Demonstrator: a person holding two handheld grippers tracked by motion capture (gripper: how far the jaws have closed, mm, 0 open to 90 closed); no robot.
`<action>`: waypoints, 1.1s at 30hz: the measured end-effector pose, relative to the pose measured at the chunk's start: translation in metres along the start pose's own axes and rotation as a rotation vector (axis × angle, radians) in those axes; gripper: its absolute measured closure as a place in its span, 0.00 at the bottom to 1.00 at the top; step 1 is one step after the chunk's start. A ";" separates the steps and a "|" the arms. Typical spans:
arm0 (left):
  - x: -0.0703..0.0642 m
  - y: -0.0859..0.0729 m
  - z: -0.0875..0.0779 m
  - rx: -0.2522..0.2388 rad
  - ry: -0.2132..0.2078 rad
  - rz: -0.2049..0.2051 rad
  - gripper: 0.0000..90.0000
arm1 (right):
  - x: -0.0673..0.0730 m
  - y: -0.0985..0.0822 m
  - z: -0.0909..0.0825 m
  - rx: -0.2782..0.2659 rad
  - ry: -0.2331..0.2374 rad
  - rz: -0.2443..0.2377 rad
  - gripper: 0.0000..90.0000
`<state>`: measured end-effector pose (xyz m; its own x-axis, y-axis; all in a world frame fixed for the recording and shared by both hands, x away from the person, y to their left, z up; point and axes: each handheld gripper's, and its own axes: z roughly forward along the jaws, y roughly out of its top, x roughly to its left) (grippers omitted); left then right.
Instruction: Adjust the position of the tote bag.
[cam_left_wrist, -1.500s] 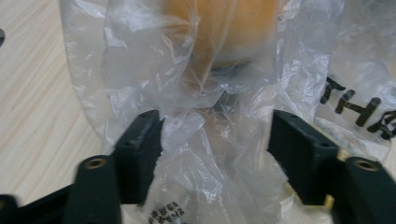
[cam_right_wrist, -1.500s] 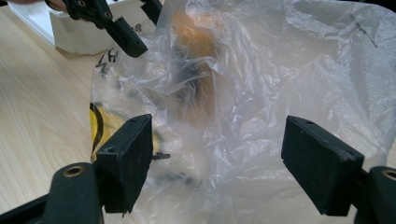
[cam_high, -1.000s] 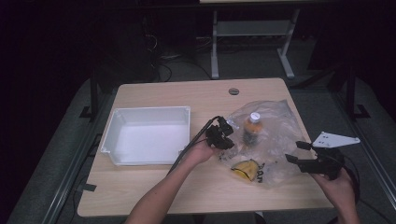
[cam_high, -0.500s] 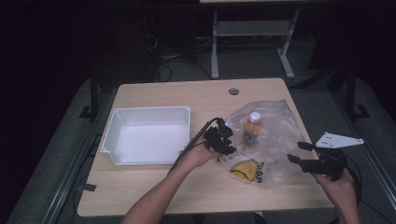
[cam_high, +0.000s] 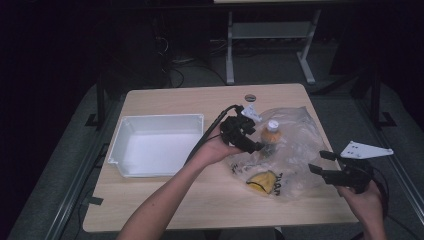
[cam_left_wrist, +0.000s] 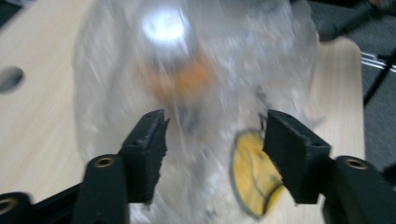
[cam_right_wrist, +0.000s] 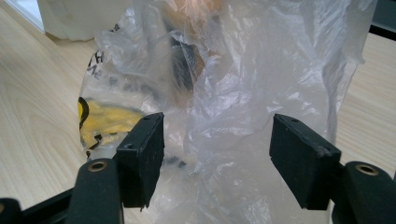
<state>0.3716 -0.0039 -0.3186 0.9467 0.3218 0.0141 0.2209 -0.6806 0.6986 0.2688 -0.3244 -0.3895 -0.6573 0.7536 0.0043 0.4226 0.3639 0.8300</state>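
Fingers (cam_left_wrist: 149, 154) of the left gripper (cam_high: 248, 141) spread wide, just been opening, hovering over the clear plastic bag (cam_high: 295, 150) with nothing pinched. Right gripper (cam_high: 330, 170) fingers (cam_right_wrist: 299, 158) spread too, at the bag's edge. Bag lying on the surface (cam_high: 165, 200), bottle (cam_high: 271, 136) inside, right of the white tray (cam_high: 150, 122).

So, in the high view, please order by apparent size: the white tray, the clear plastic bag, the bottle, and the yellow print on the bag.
1. white tray, about equal with
2. clear plastic bag; its crumpled edges are hard to trace, so I do not rank these two.
3. bottle
4. yellow print, close to the bottle in size.
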 end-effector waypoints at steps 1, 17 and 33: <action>0.003 0.005 0.002 -0.003 0.004 -0.007 0.38 | 0.000 0.000 -0.001 -0.005 -0.001 0.000 0.39; 0.028 0.006 0.042 0.077 0.026 -0.043 0.79 | -0.006 -0.005 -0.008 -0.026 -0.010 0.007 0.41; 0.030 -0.036 0.047 0.136 0.019 -0.108 0.99 | -0.002 -0.004 -0.001 -0.002 0.010 0.000 0.42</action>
<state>0.4035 -0.0009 -0.3767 0.9116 0.4090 -0.0413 0.3517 -0.7239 0.5935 0.2678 -0.3275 -0.3919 -0.6637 0.7479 0.0102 0.4212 0.3624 0.8314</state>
